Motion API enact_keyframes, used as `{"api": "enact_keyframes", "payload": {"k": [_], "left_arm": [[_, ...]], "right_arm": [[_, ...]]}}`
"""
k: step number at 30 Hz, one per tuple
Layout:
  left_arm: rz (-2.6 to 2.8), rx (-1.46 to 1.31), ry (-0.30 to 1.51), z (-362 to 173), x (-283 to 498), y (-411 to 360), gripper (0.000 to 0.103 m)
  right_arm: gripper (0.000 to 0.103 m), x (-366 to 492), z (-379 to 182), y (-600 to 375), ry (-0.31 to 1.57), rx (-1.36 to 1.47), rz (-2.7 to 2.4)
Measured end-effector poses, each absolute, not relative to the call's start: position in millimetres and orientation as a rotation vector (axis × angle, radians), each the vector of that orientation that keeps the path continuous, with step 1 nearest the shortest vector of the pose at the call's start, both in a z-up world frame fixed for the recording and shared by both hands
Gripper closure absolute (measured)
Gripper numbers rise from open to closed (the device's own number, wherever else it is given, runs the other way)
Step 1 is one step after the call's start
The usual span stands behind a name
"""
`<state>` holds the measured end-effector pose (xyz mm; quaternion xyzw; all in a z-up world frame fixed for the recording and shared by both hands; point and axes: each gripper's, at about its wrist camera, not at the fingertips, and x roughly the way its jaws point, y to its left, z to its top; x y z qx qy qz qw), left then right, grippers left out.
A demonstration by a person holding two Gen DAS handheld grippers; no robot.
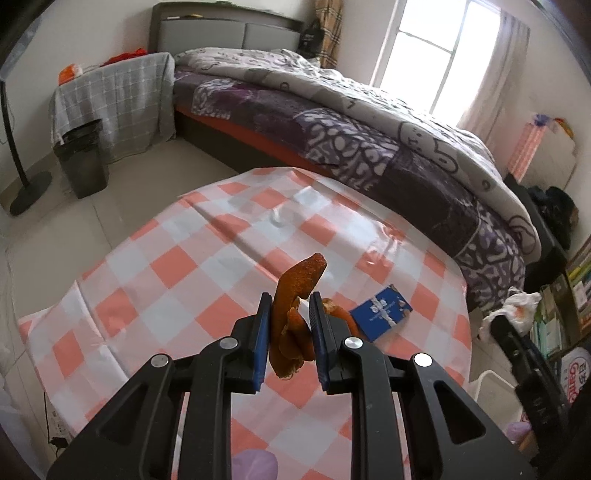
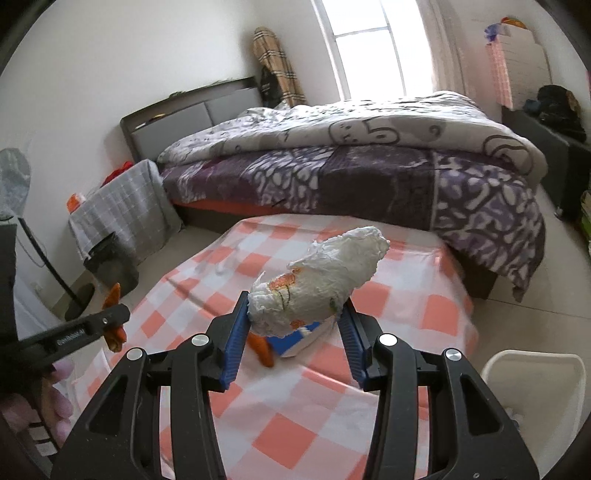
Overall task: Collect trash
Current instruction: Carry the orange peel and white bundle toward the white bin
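With our left tool (image 1: 288,306) clamped on orange peel (image 1: 295,295) and our right tool (image 2: 295,314) apparently pinching the crumpled tissue (image 2: 321,280) above the surface (image 2: 424,314), either light scrap could slip loose.

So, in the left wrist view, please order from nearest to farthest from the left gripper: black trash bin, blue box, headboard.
1. blue box, on the checked tablecloth just right of the left gripper.
2. black trash bin, on the floor, far left.
3. headboard, against the back wall.

Both wrist views above checked table (image 1: 147,280)
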<state>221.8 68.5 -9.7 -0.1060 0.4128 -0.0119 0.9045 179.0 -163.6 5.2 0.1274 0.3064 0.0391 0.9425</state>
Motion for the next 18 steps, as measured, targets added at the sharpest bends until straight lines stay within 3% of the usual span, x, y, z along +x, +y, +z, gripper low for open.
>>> {"api": "enact_keyframes", "payload": {"k": [18], "left_arm": [[-0.188, -0.1, 0.867, -17, 207, -41, 0.082]], "right_arm": [[0.058, 133, 21, -265, 0.621, 0.327, -0.148]]}}
